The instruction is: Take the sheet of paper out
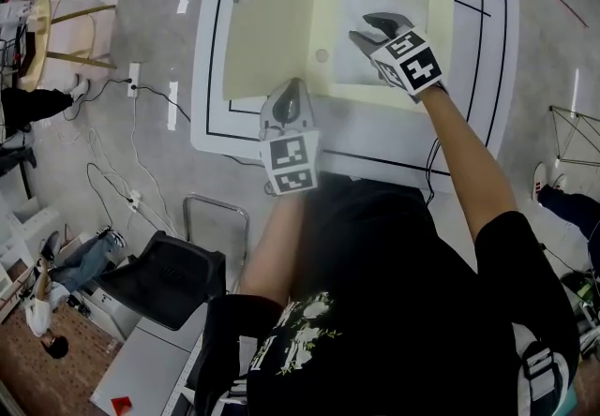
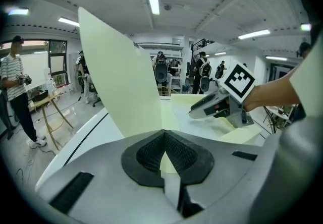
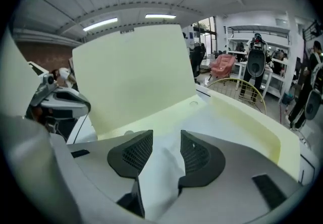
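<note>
Left tool (image 2: 164, 142) clamped on raised pale-yellow folder cover (image 2: 121, 76); right tool (image 3: 166, 140) apart above flat white paper sheet (image 3: 217, 119)

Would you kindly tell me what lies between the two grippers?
Head view: only the folder's pale inner face, with a small round stud, lies between left gripper and right gripper.

Left gripper (image 1: 289, 88): jaws closed, tips pinching the edge of a cream flap (image 1: 267, 21). It points forward and down, marker cube up. Left forearm (image 1: 274, 250) is bare, bent and held close to the torso.

Right gripper (image 1: 369, 28): jaws wide apart, pads pressing on nothing, angled down and toward the left side. Right arm (image 1: 464, 166) is stretched forward, bare below a black short sleeve.
</note>
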A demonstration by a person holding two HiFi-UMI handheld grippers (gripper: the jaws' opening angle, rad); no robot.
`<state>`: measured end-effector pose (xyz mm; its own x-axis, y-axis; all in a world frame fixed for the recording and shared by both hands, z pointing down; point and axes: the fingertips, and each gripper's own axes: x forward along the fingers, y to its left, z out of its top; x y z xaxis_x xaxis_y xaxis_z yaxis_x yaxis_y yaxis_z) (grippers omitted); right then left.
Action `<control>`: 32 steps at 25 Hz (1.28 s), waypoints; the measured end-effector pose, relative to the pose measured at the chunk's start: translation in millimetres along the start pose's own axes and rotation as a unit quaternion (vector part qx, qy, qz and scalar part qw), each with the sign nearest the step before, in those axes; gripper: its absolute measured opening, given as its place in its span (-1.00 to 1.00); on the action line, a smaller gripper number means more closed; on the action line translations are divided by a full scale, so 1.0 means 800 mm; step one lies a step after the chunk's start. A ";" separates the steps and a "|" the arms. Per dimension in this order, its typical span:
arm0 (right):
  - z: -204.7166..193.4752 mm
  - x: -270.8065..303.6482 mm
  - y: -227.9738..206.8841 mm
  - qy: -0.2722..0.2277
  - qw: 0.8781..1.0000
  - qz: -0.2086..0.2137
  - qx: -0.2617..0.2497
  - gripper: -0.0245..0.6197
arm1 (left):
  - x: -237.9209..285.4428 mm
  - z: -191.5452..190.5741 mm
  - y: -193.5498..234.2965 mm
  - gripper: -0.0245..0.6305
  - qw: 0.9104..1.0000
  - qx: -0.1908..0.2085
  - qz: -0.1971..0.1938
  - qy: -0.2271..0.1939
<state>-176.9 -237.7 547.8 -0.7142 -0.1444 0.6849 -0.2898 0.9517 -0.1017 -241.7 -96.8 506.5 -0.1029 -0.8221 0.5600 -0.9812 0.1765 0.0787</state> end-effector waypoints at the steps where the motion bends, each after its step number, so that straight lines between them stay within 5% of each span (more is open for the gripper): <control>1: -0.005 0.006 -0.001 0.013 1.000 0.000 -0.014 -0.46 | 0.001 -0.001 -0.001 -0.93 1.000 -0.002 -0.002 0.002; 10: -0.041 0.042 0.012 0.108 0.990 0.035 -0.089 -0.38 | 0.003 0.000 0.007 -0.93 1.000 -0.014 -0.003 0.008; 15: -0.045 0.046 0.010 0.115 0.989 0.033 -0.085 -0.39 | 0.003 -0.003 0.009 -0.93 1.000 -0.016 0.000 0.009; 20: -0.042 0.042 0.015 0.121 0.988 0.029 -0.096 -0.68 | 0.003 -0.002 0.008 -0.93 1.000 -0.013 -0.001 0.009; 21: -0.042 0.041 0.014 0.122 0.987 0.026 -0.098 -0.87 | 0.003 -0.002 0.008 -0.93 1.000 -0.012 -0.001 0.009; 26: -0.033 0.036 0.016 0.105 0.988 0.017 -0.112 -0.89 | 0.004 0.000 0.005 -0.93 1.000 -0.007 -0.003 0.008; 32: 0.020 0.013 0.029 0.020 0.994 0.010 -0.108 -0.90 | 0.001 0.004 0.001 -0.93 1.000 -0.004 -0.006 0.004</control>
<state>-200.9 -221.1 541.0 -0.6907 -0.1180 0.7134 -0.1297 0.9908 0.0383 -243.2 -99.3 504.5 -0.0896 -0.8202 0.5649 -0.9810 0.1706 0.0920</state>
